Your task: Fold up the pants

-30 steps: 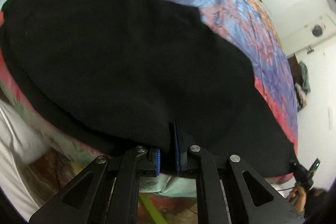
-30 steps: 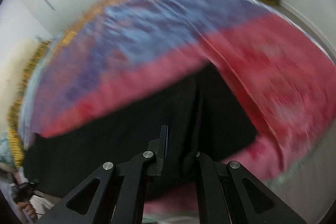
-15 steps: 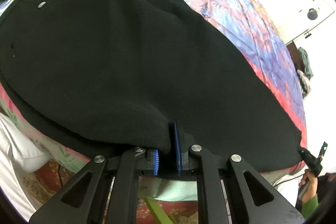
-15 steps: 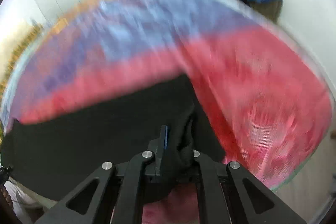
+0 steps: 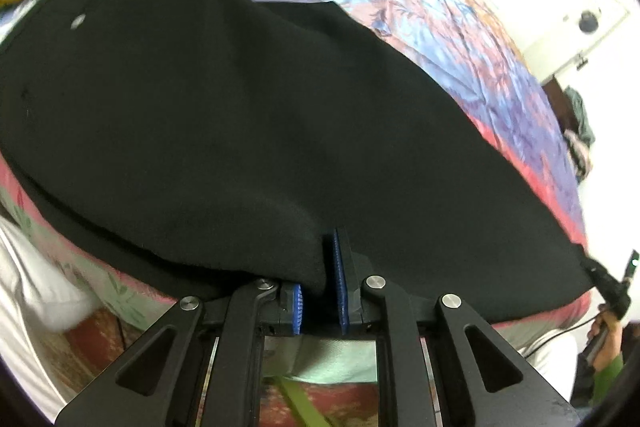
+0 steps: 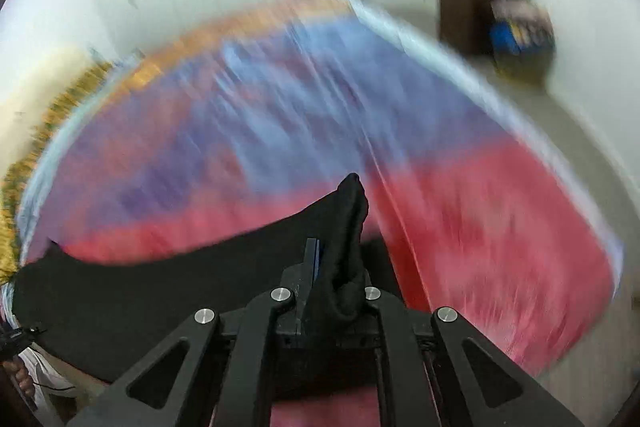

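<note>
The black fleece pants (image 5: pixel 248 131) are spread across a red, purple and blue patterned bedspread (image 5: pixel 460 39). Their near edge is pinched between the blue-padded left gripper (image 5: pixel 320 283), while a bunched end is clamped in the right gripper (image 6: pixel 340 267).

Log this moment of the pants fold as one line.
step: fold pants | left gripper: shut on pants | right gripper: shut on pants | surface: bedspread

- No lettering, label, brand mark or number can be read anywhere from here.
- The right wrist view is smeared by motion, so anything printed there stays illegible.
</note>
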`<action>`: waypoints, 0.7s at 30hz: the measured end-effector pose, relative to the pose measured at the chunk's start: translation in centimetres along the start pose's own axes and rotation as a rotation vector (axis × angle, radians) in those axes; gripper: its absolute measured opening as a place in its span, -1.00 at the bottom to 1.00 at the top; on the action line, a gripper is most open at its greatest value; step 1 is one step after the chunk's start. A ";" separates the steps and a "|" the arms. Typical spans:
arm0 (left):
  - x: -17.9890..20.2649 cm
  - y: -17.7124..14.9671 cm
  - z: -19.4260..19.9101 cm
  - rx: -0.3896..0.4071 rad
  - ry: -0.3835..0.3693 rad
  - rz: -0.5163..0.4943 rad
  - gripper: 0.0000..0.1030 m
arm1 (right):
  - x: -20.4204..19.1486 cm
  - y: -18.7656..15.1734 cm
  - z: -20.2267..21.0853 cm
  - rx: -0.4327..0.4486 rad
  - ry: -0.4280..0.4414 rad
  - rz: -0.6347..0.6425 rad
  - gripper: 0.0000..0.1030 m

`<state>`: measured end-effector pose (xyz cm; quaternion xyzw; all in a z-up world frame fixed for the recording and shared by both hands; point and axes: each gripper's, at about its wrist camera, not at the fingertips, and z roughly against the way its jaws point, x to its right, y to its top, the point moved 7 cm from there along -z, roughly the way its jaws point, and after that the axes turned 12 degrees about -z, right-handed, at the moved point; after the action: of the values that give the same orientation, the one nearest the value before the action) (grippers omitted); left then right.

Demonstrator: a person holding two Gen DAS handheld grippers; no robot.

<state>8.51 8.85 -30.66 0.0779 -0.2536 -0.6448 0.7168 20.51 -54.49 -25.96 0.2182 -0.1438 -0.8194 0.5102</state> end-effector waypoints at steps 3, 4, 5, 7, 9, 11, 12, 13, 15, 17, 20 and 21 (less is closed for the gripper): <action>0.2 0.1 0.0 -0.003 0.011 -0.016 -0.77 | 1.2 -1.9 -2.4 -0.039 -0.043 0.001 -0.86; 0.1 0.1 0.0 -0.004 0.009 -0.014 -0.76 | 1.1 -1.6 -2.2 -0.030 -0.045 0.006 -0.84; 0.1 0.0 -0.1 -0.006 0.010 -0.014 -0.76 | 1.0 -1.4 -2.0 -0.018 -0.046 0.014 -0.78; 0.2 0.1 -0.1 -0.021 0.023 -0.022 -0.68 | 1.2 -1.1 -1.7 -0.016 -0.076 0.031 -0.21; 0.7 0.0 0.2 -0.047 0.030 -0.018 -0.62 | 2.2 -1.1 -1.3 -0.009 -0.123 0.022 0.31; 0.5 -0.7 1.6 -0.073 0.052 -0.013 -0.33 | 3.6 -1.5 0.7 0.033 -0.164 -0.024 0.35; 0.3 -1.1 3.1 -0.071 0.081 -0.009 -0.28 | 4.1 -1.5 1.7 0.051 -0.184 -0.043 0.35; 0.1 -1.4 3.9 -0.053 0.095 -0.009 -0.18 | 4.6 -1.5 2.9 0.076 -0.217 -0.063 0.36; 0.0 -0.7 7.3 0.053 0.142 -0.027 0.14 | 4.4 -1.6 5.1 0.126 -0.241 -0.068 0.39; 0.0 1.0 9.0 0.140 0.188 -0.056 0.51 | 2.7 -1.7 6.9 0.181 -0.230 -0.064 0.46; -0.2 5.2 8.3 0.201 0.228 -0.114 0.55 | -2.2 -2.6 8.3 0.224 -0.133 -0.038 0.59; -0.6 6.1 7.3 0.200 0.239 -0.120 0.55 | -3.8 -3.0 8.2 0.224 -0.102 -0.021 0.60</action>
<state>10.50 11.95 -21.82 0.2401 -0.2244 -0.6441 0.6907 15.54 -49.63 -19.41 0.2334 -0.2579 -0.8136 0.4660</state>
